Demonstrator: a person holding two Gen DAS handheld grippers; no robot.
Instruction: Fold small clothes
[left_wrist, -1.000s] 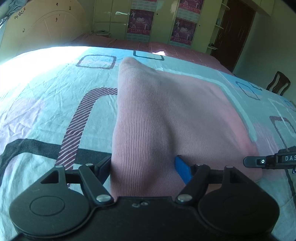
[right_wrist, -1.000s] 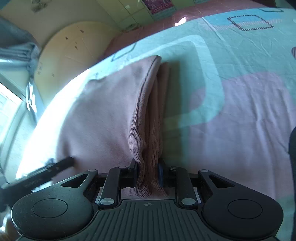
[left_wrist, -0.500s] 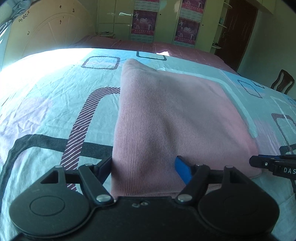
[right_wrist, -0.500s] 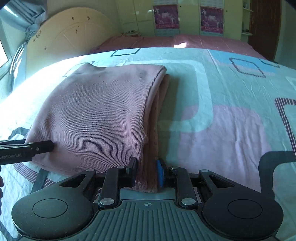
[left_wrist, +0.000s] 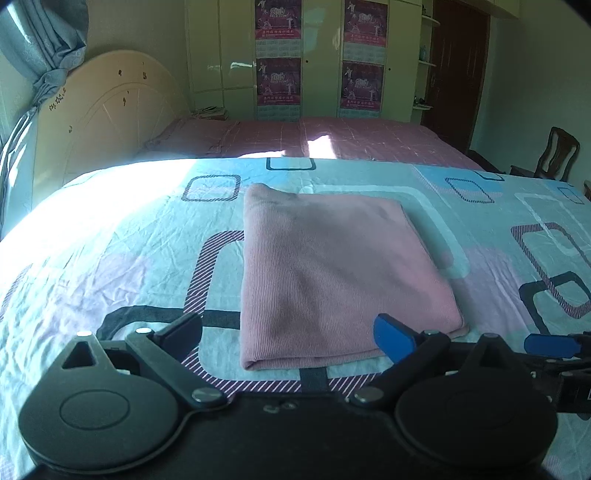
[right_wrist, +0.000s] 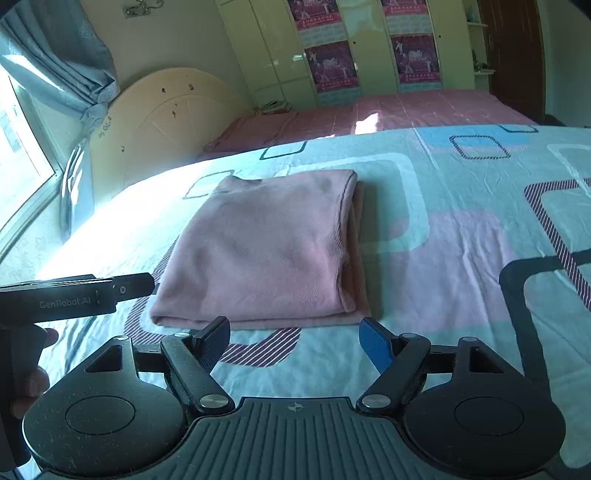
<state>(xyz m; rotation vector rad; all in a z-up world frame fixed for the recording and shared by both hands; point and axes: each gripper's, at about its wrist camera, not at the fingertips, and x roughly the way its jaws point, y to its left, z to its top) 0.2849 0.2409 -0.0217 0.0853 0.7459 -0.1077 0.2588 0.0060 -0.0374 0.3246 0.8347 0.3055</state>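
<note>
A pink knitted garment lies folded into a flat rectangle on the patterned bedsheet; it also shows in the right wrist view. My left gripper is open and empty, just short of the garment's near edge. My right gripper is open and empty, just in front of the garment's near edge. The left gripper's body shows at the left of the right wrist view, and the right gripper's blue fingertip at the right of the left wrist view.
A second bed with a pink cover stands behind, with a cream headboard at the left. Wardrobe doors with posters line the far wall. A wooden chair stands at the right. A curtain hangs by the window.
Both grippers let go of the garment, opened and drew back. The garment now lies flat and folded on the bed.
</note>
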